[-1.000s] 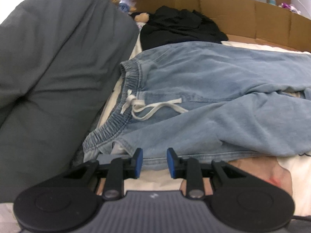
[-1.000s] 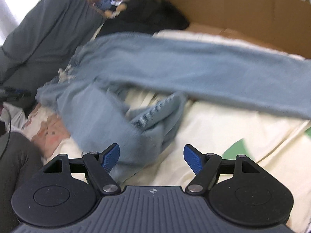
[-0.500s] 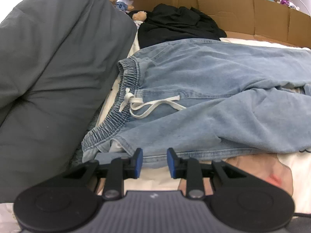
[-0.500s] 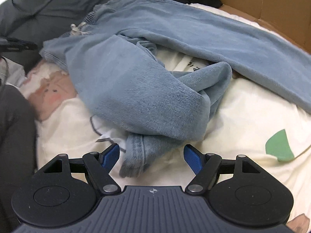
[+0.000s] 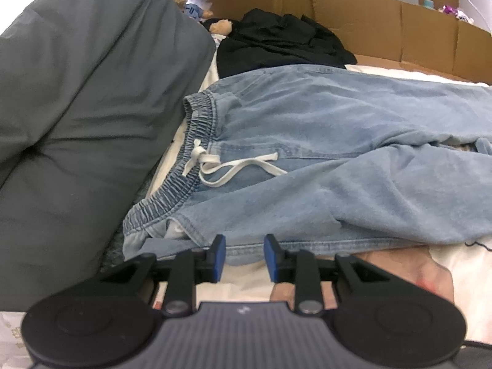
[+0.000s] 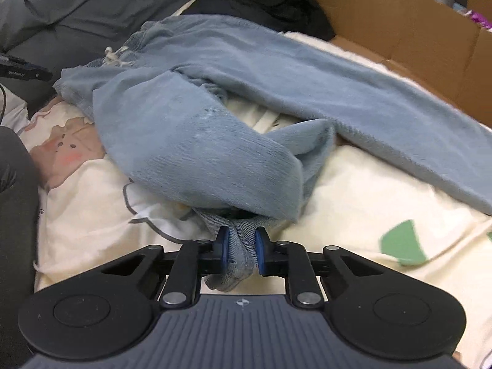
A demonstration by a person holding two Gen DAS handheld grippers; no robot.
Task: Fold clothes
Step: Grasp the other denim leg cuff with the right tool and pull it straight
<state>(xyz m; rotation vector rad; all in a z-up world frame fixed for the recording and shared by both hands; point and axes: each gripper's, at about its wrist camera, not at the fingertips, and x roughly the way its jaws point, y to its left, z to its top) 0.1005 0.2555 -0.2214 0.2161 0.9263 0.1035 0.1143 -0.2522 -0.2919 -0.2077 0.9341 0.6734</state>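
Note:
Light blue jeans [image 5: 307, 153] lie spread on the bed, elastic waistband [image 5: 196, 141] and white drawstring [image 5: 227, 166] to the left. My left gripper [image 5: 245, 256] sits at the near side edge of the jeans, below the waistband. Its pads stand a little apart, and the flat cloth edge lies just between the tips without being pinched. In the right wrist view the near leg of the jeans [image 6: 190, 141] is folded back on itself. My right gripper [image 6: 241, 249] is closing, its blue pads pressing on the bunched hem of that leg.
A big grey duvet [image 5: 77, 107] fills the left side. Behind the jeans lie a black garment [image 5: 276, 43] and a stuffed toy [image 5: 221, 26], with a cardboard wall [image 5: 384, 21] beyond. The cream printed sheet [image 6: 369, 200] shows at the right. A person's dark leg [image 6: 12, 200] is at the left edge.
The right gripper came down toward the folded leg and its wide jaws closed on the hem. The left gripper kept its place and its opening.

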